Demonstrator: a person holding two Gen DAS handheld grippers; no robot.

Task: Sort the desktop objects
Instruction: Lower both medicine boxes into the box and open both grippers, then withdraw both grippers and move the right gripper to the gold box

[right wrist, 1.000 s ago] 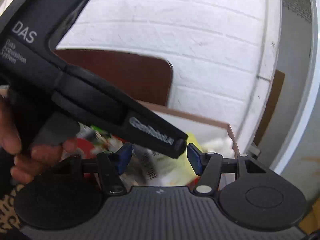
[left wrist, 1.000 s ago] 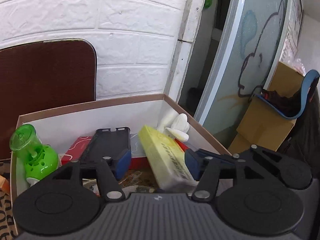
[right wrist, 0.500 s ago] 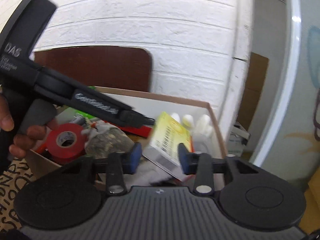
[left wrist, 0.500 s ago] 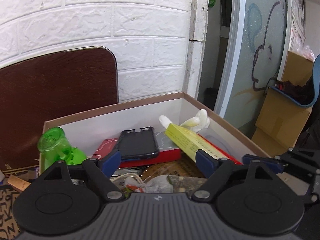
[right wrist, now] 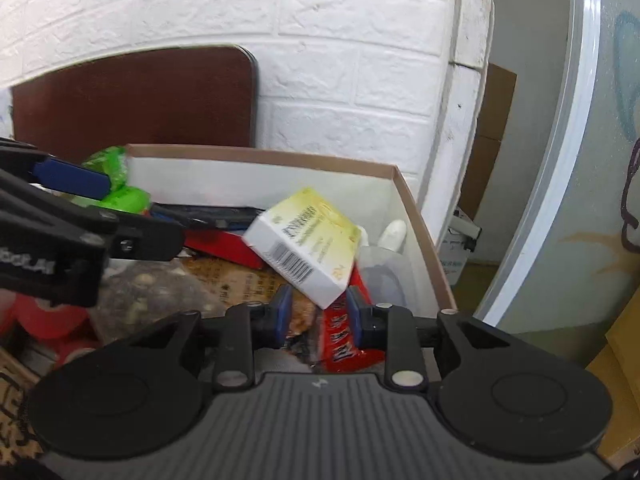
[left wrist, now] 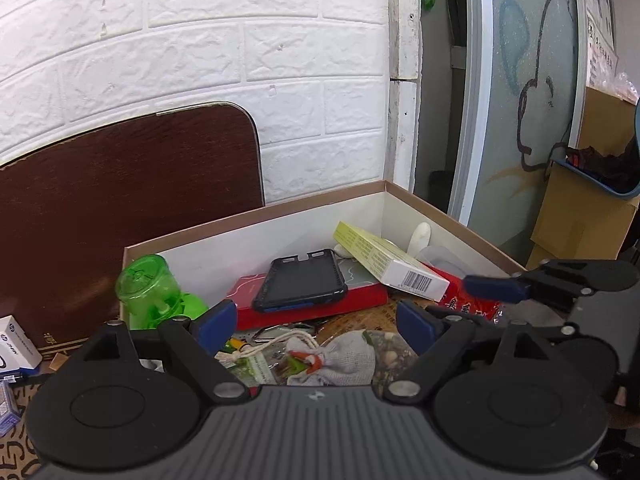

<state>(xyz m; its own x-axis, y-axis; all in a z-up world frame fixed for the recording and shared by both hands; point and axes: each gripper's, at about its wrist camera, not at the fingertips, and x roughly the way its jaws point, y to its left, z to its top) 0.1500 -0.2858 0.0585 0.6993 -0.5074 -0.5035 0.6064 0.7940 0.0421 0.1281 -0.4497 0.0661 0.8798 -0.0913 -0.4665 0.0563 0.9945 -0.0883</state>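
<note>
An open cardboard box (left wrist: 256,220) (right wrist: 420,220) holds mixed items. A yellow-white carton (left wrist: 388,260) (right wrist: 308,240) leans tilted at its right side. A black phone case (left wrist: 304,282) lies on a flat red box (left wrist: 316,306). A green plastic container (left wrist: 148,294) stands at the left. A grey cloth pouch (left wrist: 340,358) and a red snack packet (right wrist: 346,344) lie in front. My left gripper (left wrist: 314,326) is open and empty over the box's near edge. My right gripper (right wrist: 319,312) is open, its fingers either side of the carton's lower corner, apart from it.
A brown board (left wrist: 120,208) leans on the white brick wall behind the box. Red tape rolls (right wrist: 44,320) sit at the box's left. White bottles (right wrist: 394,232) stand in the far right corner. Small white boxes (left wrist: 14,344) lie left of the box. Cardboard cartons (left wrist: 580,216) stand on the right.
The yellow-white carton has dropped lower into the box. My left gripper has pulled back and swung right. My right gripper has moved in toward the carton's corner, jaws narrower.
</note>
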